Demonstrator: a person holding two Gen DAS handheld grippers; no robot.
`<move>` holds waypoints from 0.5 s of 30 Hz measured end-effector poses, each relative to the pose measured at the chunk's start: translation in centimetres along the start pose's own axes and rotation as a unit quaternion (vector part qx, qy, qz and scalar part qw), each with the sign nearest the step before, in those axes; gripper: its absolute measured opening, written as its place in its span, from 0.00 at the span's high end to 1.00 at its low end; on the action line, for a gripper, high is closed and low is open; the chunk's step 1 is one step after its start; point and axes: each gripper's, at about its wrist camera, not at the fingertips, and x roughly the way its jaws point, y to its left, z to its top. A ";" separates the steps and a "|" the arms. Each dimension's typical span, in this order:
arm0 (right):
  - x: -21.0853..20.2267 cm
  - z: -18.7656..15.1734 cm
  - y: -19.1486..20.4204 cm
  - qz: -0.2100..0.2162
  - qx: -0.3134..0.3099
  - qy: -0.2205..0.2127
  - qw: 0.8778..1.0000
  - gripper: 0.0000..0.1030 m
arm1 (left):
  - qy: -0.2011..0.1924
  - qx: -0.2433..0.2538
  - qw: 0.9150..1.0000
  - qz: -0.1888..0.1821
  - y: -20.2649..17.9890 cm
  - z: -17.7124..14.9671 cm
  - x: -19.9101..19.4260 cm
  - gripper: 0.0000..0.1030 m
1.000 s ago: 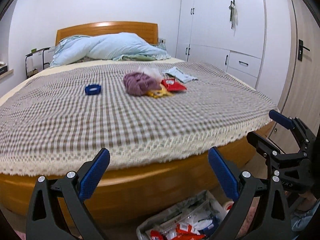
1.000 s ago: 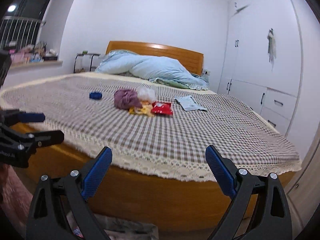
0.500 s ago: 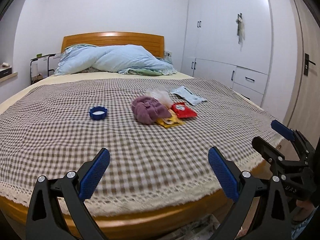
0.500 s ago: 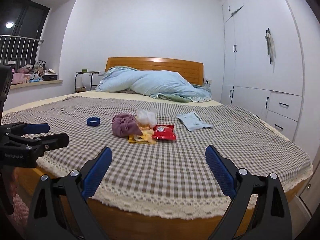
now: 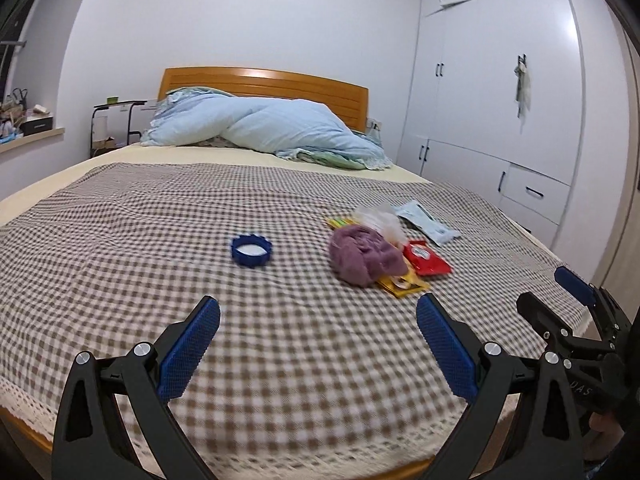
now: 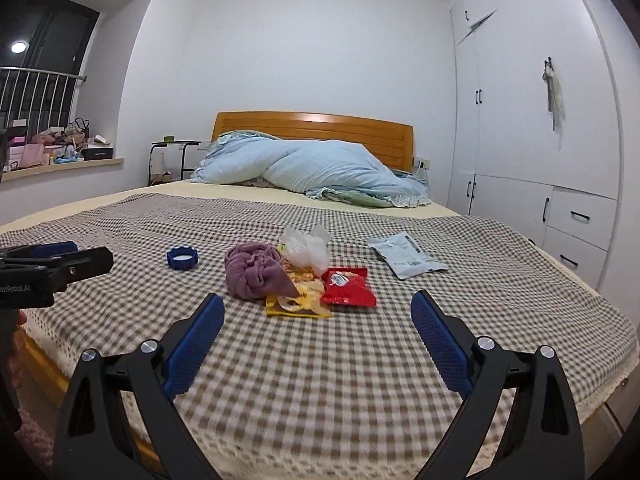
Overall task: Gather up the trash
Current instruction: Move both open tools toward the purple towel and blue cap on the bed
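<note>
Both grippers, left gripper (image 5: 318,320) and right gripper (image 6: 316,320), hung wide and empty over the checked bedspread (image 6: 360,380). The litter lay ahead at twelve o'clock: red snack packet (image 6: 347,286), yellow wrapper (image 6: 298,302), crumpled plastic bag (image 6: 306,250), and blue cap (image 6: 182,258) at eleven. Pickup seemingly hadn't begun; reaching in came next. A white wardrobe (image 6: 560,140) stood at two o'clock.

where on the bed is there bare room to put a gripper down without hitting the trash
Free: the checked blanket from the foot edge up to the yellow wrapper, and the wide left stretch beyond the blue cap. Also between the pale packet and the quilt. Crowded: the purple cloth, clear bag, and red packet bunch together mid-bed.
</note>
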 end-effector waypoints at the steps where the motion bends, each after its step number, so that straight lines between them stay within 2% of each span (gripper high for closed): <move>1: 0.3 0.2 0.2 0.000 0.001 -0.002 1.000 0.12 | -0.001 -0.002 1.000 0.001 0.2 0.2 0.1 0.07; 7: 2.1 1.8 1.5 0.001 0.003 -0.002 1.000 0.12 | -0.004 -0.017 1.000 0.000 1.9 1.3 1.4 0.07; 12: 3.9 3.1 2.1 0.011 0.032 0.006 0.999 0.12 | 0.004 -0.020 1.000 -0.014 2.7 2.1 2.6 0.07; 15: 4.6 3.7 2.2 0.036 0.050 -0.005 0.998 0.12 | 0.000 -0.022 1.000 -0.018 3.1 2.6 2.8 0.07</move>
